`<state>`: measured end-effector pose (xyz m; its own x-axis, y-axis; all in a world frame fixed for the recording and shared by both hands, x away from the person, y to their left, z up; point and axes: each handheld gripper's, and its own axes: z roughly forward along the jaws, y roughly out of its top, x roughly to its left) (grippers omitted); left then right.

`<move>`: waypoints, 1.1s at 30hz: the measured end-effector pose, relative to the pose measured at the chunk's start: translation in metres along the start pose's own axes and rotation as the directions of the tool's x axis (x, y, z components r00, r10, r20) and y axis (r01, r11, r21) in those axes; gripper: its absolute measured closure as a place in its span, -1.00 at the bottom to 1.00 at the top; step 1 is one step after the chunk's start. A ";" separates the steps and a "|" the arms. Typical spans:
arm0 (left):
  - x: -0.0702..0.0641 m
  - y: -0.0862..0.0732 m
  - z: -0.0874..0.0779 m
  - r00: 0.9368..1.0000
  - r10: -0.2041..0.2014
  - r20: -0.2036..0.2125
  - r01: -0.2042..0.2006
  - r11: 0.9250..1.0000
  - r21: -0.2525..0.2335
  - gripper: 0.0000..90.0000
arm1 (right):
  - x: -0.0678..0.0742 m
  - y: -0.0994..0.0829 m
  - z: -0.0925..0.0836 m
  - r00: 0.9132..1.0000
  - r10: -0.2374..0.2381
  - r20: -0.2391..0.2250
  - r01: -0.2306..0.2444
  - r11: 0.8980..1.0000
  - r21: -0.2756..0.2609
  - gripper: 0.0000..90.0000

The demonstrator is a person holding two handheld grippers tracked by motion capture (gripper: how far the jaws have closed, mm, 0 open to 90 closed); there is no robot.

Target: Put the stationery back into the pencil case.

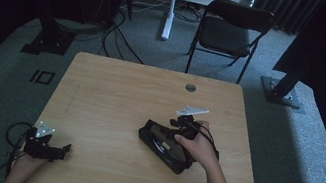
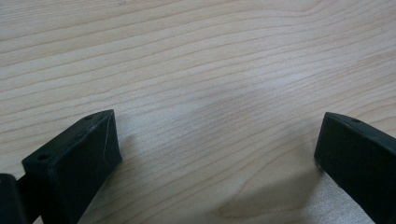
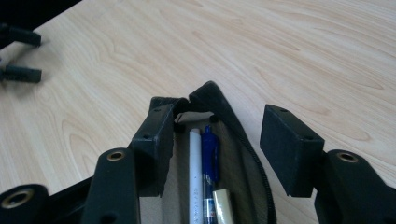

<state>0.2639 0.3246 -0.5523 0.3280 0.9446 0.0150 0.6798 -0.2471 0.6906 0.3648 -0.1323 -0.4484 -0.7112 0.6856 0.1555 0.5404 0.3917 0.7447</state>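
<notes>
Right tongs [image 3: 219, 144] are standing spread over the open pencil case [image 1: 164, 146], pinching nothing; lift clear without snagging its zipper; left tongs [image 2: 215, 149] are idling spread, well apart

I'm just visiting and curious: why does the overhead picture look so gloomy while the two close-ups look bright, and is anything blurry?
High view: dim, the room's edges nearly black, the light wooden table brightest. Left gripper view: evenly lit, soft shadows under the black jaws, nearest jaw parts slightly soft. Right gripper view: bright wood, the open black zip pencil case with a white pen and blue pen sharp, bottom edge blurred.
</notes>
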 end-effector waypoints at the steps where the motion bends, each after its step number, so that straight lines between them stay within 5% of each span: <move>1: 0.000 0.000 0.000 1.000 0.000 0.000 0.000 1.000 0.000 -1.00 | -0.001 0.000 0.000 1.000 0.001 0.006 -0.001 1.000 -0.006 -0.04; 16: 0.000 0.000 0.000 1.000 0.000 0.000 0.000 1.000 0.000 -1.00 | -0.018 -0.005 -0.008 0.995 0.068 0.079 -0.062 0.996 -0.070 -0.11; 33: 0.000 0.000 0.000 1.000 0.000 0.000 0.000 1.000 0.000 -1.00 | -0.047 -0.026 -0.014 0.978 0.128 0.162 -0.115 0.990 -0.088 -0.17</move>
<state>0.2639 0.3246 -0.5523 0.3280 0.9446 0.0151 0.6798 -0.2471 0.6905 0.3772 -0.1834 -0.4659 -0.5538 0.8205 0.1417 0.5767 0.2552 0.7761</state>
